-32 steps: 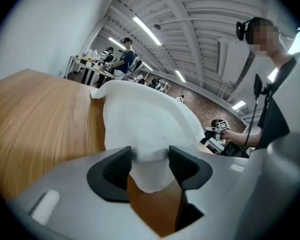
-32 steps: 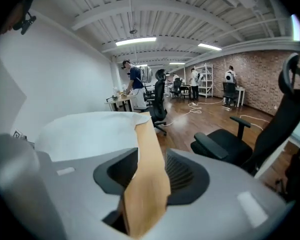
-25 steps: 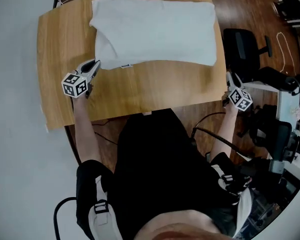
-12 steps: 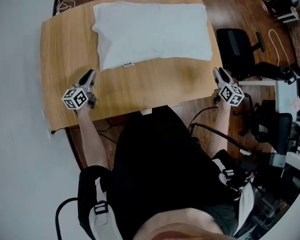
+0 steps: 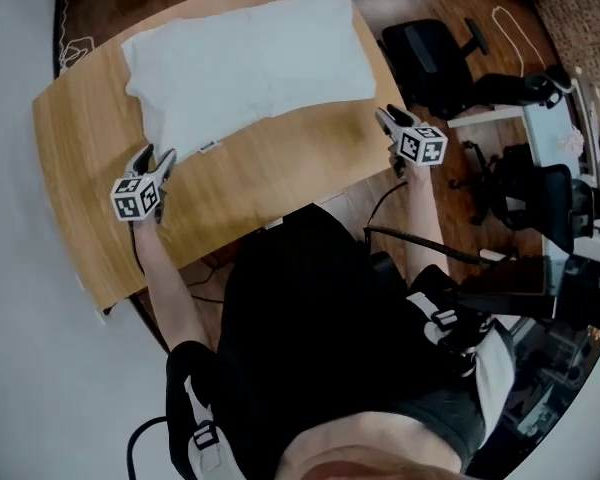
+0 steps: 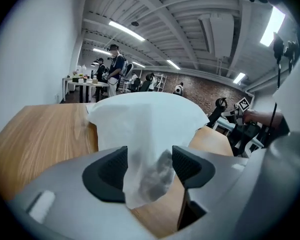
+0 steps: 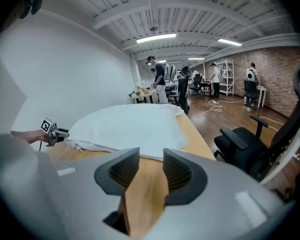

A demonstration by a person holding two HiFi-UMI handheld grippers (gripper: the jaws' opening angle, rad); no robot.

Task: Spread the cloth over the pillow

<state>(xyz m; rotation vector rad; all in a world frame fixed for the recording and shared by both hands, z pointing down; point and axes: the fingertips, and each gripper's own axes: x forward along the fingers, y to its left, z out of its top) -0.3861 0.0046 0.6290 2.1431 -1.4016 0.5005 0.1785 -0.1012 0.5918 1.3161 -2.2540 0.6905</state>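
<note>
At the bottom of the head view is the person's black top (image 5: 310, 318), with both forearms reaching up the frame to the near edge of the wooden table (image 5: 270, 183). At the left of the frame the left gripper (image 5: 155, 158) rests over the table with its tips at the near left corner of the white cloth (image 5: 250, 68). In the left gripper view its jaws stand wide apart, having just been opening, and that corner of the cloth hangs loose in the gap between the pads, no longer pinched. At the right of the frame the right gripper (image 5: 388, 120) hovers at the table's right edge, just beside the cloth's near right corner but apart from it. Its jaws are partly apart with nothing in them, and only bare wood shows through the gap. Further up the frame the cloth lies spread flat across the far half of the table, draped over the pillow (image 7: 80, 145). Only a thin strip of the pillow's edge shows under the hem, in the right gripper view. Beyond the table's right side, at the upper right, a black office chair (image 5: 420, 53) stands on the wooden floor. In both gripper views people stand at desks far off.
</note>
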